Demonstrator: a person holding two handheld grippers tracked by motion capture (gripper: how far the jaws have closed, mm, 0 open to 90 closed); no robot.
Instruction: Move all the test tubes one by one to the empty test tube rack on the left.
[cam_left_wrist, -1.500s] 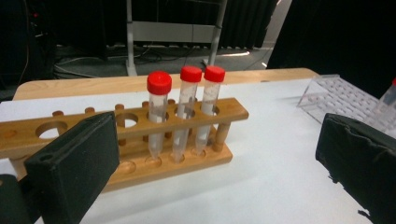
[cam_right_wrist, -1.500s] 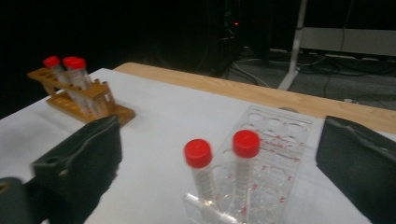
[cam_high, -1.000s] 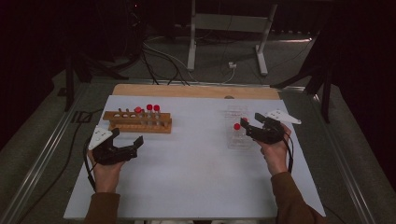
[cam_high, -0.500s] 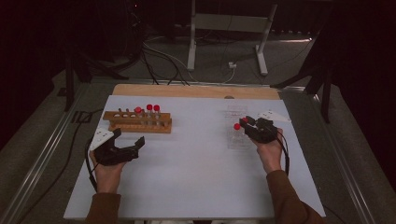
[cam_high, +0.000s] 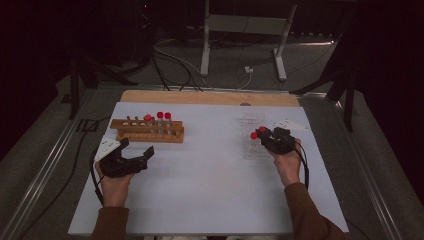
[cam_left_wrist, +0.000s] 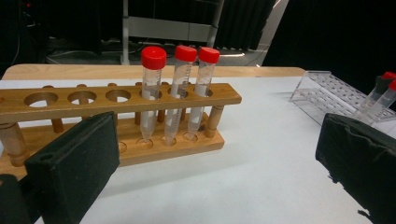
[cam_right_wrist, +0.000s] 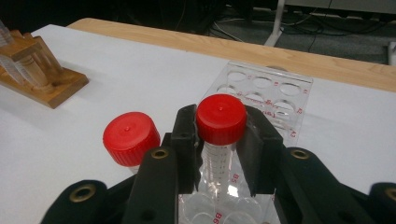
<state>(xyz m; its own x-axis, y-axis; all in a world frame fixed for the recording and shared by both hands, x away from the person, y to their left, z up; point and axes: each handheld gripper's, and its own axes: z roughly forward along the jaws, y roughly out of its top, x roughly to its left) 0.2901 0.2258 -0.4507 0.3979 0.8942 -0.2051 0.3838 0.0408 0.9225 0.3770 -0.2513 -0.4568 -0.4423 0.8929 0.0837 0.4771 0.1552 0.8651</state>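
A wooden rack at the left holds three upright red-capped tubes. My left gripper rests in front of it, open, with nothing between its jaws. At the right stands a clear plastic rack. My right gripper has just been closing on a red-capped tube that stands in that rack, and its pads press the tube just under the cap. A second red-capped tube stands right beside it.
The white tabletop lies between the two racks. A wooden strip runs along the far edge. Beyond the table are cables and a metal stand on the floor.
The right gripper's jaws have closed around the red-capped tube in the clear rack, and the hand has shifted slightly. The left hand and gripper have stayed put.
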